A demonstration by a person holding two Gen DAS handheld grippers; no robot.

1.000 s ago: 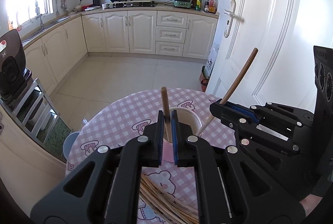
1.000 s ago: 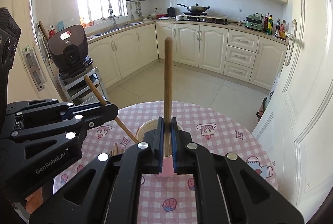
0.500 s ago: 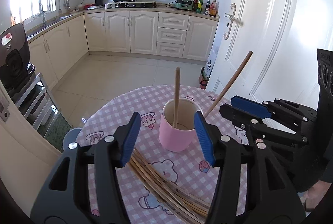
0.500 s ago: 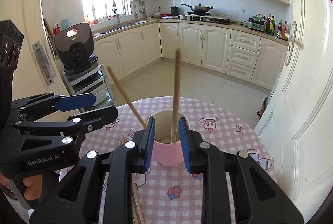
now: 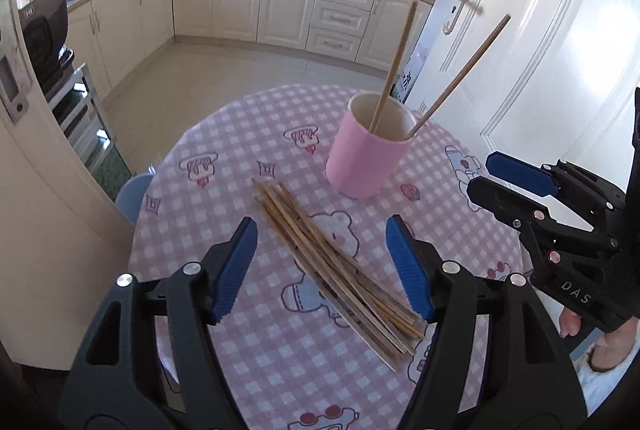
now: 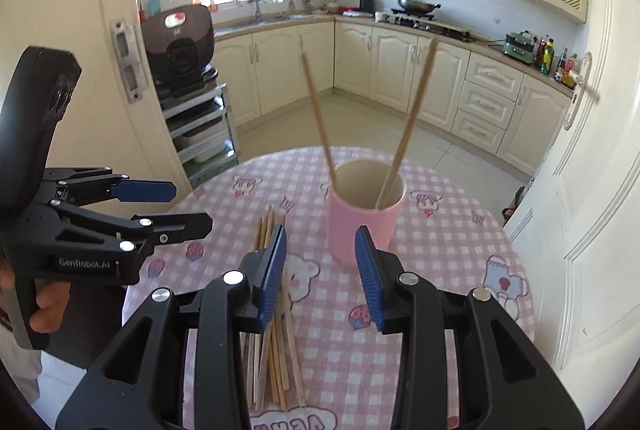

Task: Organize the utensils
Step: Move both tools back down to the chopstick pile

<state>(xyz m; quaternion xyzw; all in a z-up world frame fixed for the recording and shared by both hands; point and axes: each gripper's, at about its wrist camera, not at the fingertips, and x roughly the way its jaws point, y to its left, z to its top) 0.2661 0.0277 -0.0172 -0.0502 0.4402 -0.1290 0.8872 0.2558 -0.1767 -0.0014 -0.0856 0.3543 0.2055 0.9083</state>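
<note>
A round table with a pink checked cloth fills the middle of both views. On it stands a pink cup. Two chopsticks stand in the cup and lean apart, one to each side. A pile of chopsticks lies flat on the cloth, just beside the cup.

The left gripper points down at a slant over the pile. Its tongs are spread wide and have just been opening, with nothing pinched. The pile lies below the gap. The right gripper also tilts down, near the cup. Its tongs are spread less wide and have just been opening too. They hold nothing. A hand grips the left gripper's handle.
</note>
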